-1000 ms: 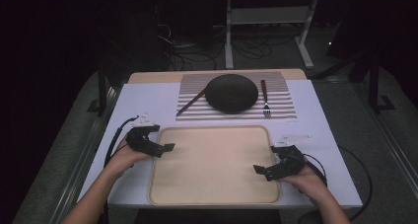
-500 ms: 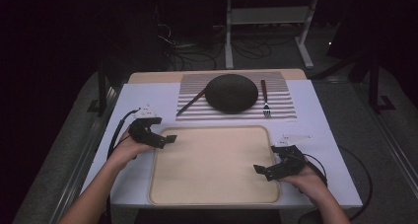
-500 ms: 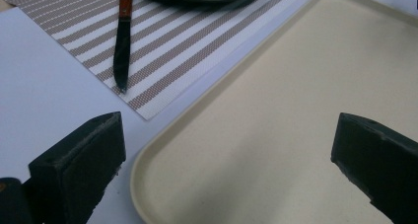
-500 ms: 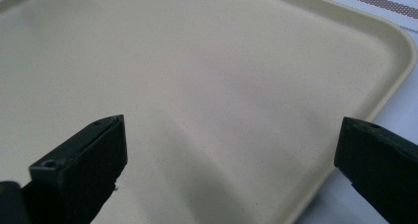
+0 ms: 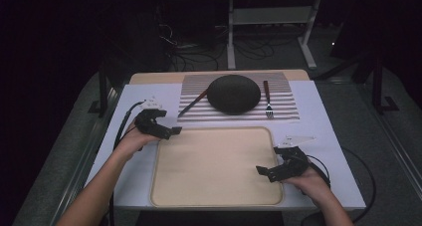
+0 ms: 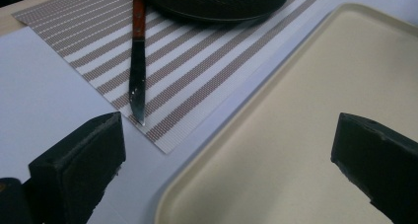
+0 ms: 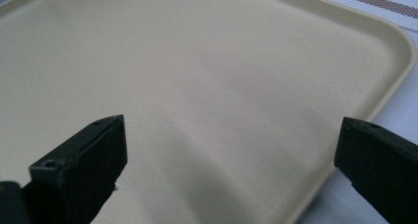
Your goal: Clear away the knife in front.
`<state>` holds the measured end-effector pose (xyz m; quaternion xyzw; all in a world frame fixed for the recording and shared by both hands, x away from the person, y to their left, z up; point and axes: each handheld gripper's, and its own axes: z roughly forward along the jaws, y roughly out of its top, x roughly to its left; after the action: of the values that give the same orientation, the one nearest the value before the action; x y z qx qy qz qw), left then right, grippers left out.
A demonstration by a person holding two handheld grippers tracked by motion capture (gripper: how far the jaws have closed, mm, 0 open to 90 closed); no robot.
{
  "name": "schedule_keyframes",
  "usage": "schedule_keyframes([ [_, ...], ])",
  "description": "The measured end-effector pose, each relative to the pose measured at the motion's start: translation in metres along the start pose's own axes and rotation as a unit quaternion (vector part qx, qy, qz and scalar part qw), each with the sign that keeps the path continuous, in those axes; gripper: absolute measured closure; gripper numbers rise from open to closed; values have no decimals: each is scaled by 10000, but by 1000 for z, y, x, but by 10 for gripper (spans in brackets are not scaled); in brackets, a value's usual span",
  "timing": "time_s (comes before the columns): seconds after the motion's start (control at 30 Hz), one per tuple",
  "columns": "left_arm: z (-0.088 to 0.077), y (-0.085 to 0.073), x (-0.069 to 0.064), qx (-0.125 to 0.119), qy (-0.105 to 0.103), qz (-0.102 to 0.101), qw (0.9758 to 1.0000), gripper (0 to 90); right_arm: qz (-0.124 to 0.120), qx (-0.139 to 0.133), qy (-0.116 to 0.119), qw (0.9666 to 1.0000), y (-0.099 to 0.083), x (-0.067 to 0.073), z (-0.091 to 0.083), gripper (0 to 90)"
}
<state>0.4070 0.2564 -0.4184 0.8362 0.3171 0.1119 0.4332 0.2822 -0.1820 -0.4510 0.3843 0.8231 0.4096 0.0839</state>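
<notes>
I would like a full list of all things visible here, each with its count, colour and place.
Tray: one, beige, near middle of the table, nothing on it.
Placemat: one, striped brown and white, beyond the tray.
Plate: one, dark, on the placemat's middle.
Knife: one, reddish handle, on the placemat left of the plate.
Fork: one, reddish handle, right of the plate.
Table: one, white top.
Left gripper: black, open, at the tray's far left corner.
Right gripper: black, open, over the tray's right edge.
</notes>
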Motion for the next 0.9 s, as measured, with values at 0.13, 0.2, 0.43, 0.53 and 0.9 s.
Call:
schedule_keyframes([
  [0.13,5,8,4,-3,8,0,10000,1,10,-9,-2,10000,0,0,0,0],
  [0.2,7,12,6,-13,3,0,10000,1,26,-7,-7,10000,0,0,0,0],
  [0.43,9,26,12,-101,59,64,9999,1,42,-13,5,10000,0,-1,-1,0],
  [0.53,11,32,16,-140,78,27,9999,1,49,-16,26,10000,0,-1,0,0],
  [0.9,30,54,24,-90,67,124,9999,41,32,-24,33,10000,1,0,0,0],
])
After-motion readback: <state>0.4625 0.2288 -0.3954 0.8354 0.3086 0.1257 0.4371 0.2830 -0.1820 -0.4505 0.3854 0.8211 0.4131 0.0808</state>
